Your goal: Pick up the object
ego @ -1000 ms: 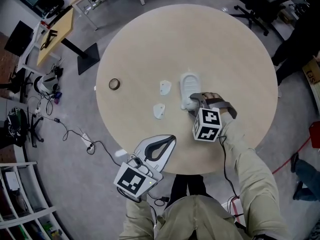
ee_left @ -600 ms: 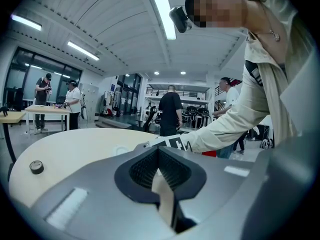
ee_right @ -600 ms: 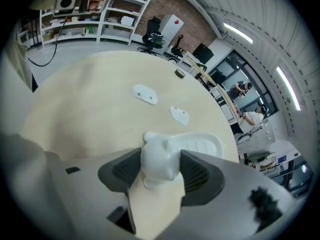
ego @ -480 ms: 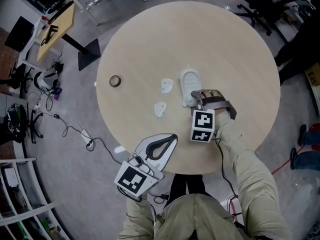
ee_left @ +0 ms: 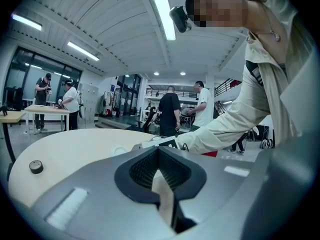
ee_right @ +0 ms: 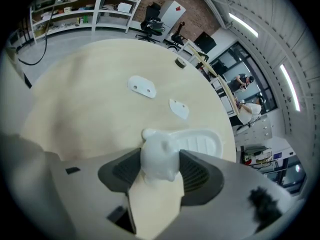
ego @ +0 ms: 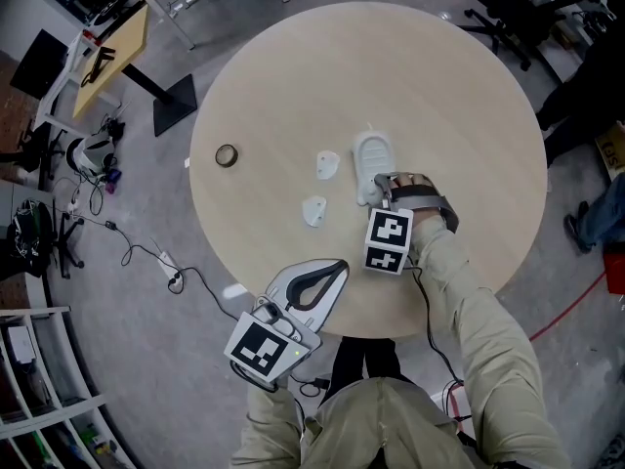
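Observation:
The object is a long white plastic piece (ego: 371, 159) with a ribbed oval part and a lumpy end, lying near the middle of the round table (ego: 439, 86). My right gripper (ego: 372, 195) is shut on its lumpy near end. In the right gripper view the lump (ee_right: 160, 159) sits squeezed between both pads, and the ribbed part (ee_right: 197, 144) reaches out ahead over the table. My left gripper (ego: 337, 267) hangs over the table's near edge, well apart from the object. It is shut with nothing in it (ee_left: 159, 151).
Two small white flat pieces (ego: 326, 166) (ego: 313, 211) lie just left of the object. A dark tape ring (ego: 227, 155) sits near the left rim. Cables (ego: 146, 262), a desk (ego: 117, 57) and office chairs (ego: 508, 8) surround the table. Several people (ee_left: 170, 109) stand beyond it.
The right gripper's marker cube has shifted a little left and tilted, with the jaws staying at the object's near end. The object and the left gripper have kept their places.

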